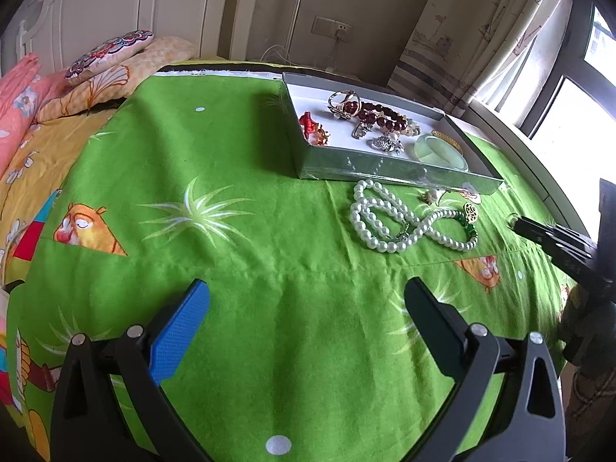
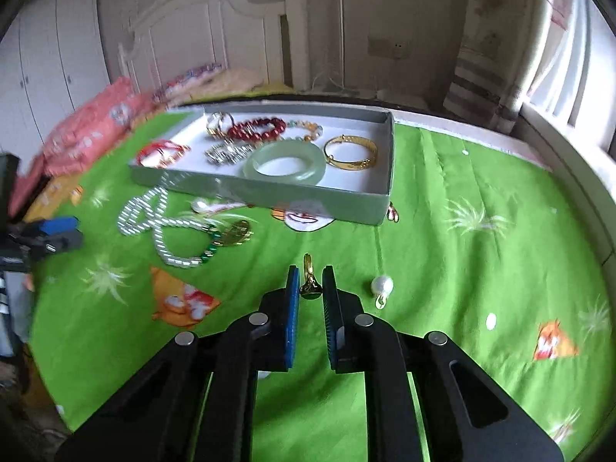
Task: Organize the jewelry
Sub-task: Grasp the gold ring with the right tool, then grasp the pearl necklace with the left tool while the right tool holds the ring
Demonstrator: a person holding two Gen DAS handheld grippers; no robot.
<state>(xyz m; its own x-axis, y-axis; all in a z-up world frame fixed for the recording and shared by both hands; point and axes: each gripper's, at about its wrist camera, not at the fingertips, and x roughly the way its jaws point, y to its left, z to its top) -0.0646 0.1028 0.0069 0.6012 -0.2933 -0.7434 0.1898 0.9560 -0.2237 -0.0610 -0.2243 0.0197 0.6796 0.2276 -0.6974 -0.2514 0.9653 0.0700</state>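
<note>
A grey box (image 1: 385, 167) (image 2: 308, 198) on the green bedspread holds a red bead bracelet (image 2: 258, 129), a jade bangle (image 2: 285, 161), a gold bangle (image 2: 350, 152) and several brooches. A white pearl necklace (image 1: 389, 221) (image 2: 161, 227) with a gold pendant lies in front of it. My right gripper (image 2: 311, 283) is nearly shut around a small gold ring (image 2: 310, 281) with a green stone. A pearl earring (image 2: 382, 287) lies just right of it. My left gripper (image 1: 308, 300) is open and empty over bare bedspread, and its fingers show at the left of the right wrist view (image 2: 57, 235).
Another small gold piece (image 2: 392, 211) lies at the box's right front corner. Pillows (image 1: 115, 65) and a white headboard are at the far left. Curtains and a window (image 1: 569, 77) stand on the right, past the bed's edge.
</note>
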